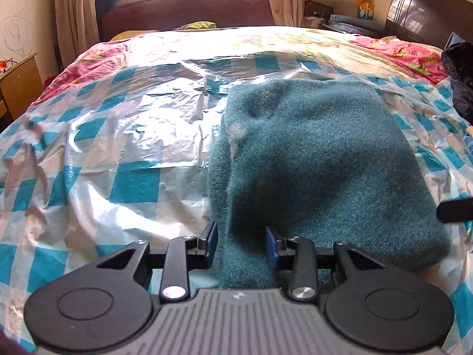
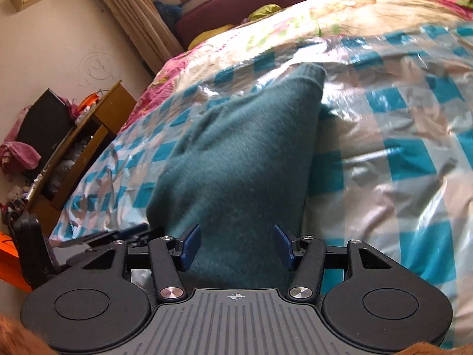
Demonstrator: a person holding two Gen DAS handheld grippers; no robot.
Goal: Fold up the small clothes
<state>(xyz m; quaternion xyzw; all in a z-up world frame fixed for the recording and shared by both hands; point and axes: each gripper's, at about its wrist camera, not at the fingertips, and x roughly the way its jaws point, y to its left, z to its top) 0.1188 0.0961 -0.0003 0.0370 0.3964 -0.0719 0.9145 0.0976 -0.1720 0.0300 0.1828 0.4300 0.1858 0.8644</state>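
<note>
One bed [image 1: 97, 56] fills both views, w/ a pink-and-cream floral quilt [image 1: 399, 50] over it and, on top of that, one shiny plastic sheet [image 1: 124, 159] in teal-and-white checks, crinkled and glaring under the window light. On the sheet lies one teal fuzzy garment [image 1: 319, 153], a knitted piece (can't tell which kind of garment), bunched and folded over on itself; in the left wrist view it sits right of centre, its near end running down between the fingers. Behind the bed: one dark red headboard-like cushion [image 1: 189, 9], two curtains, one wooden cabinet [image 2: 88, 136] at the left. Two grippers. Left gripper [image 1: 241, 244]: jaws parted, garment fabric lies between the two blue pads, but whether the pads press it I can't tell. Right gripper [image 2: 236, 247]: jaws parted wider, the garment's near end passes between its two blue pads w/ visible gaps on both sides, so not clenched on it. The left gripper's body also shows at the lower left edge of the right wrist view, just beside the garment.
</note>
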